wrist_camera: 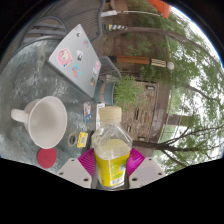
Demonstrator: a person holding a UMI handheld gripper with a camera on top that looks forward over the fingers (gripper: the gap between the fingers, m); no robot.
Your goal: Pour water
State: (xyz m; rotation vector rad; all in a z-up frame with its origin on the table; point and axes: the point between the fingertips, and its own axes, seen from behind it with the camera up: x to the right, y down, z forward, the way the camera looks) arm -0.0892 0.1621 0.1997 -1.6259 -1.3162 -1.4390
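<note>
spillage is the main worry from here. the gripper has both pink pads pressed against the sides of a clear bottle of yellowish liquid, so it is clamped on it and carrying it upright between the fingers. the bottle's white top looks like a cap in place, though i cannot tell for sure; if it is on, tipping will pour nothing, and if it is off, any jolt could slop liquid over the table.

the white mug stands on the glass table ahead and to the left of the fingers, apart from the bottle, its handle facing away to the left. a red lid lies flat just beside the left finger, nearer than the mug. beyond the mug, further ahead, rests a laptop covered in stickers.

judging from this, the bottle must travel left and tilt over the mug's mouth. the hold sits low on the bottle, so it might swivel between the pads when tipped. a fast tilt could overshoot the rim, and splashes may reach the laptop.
</note>
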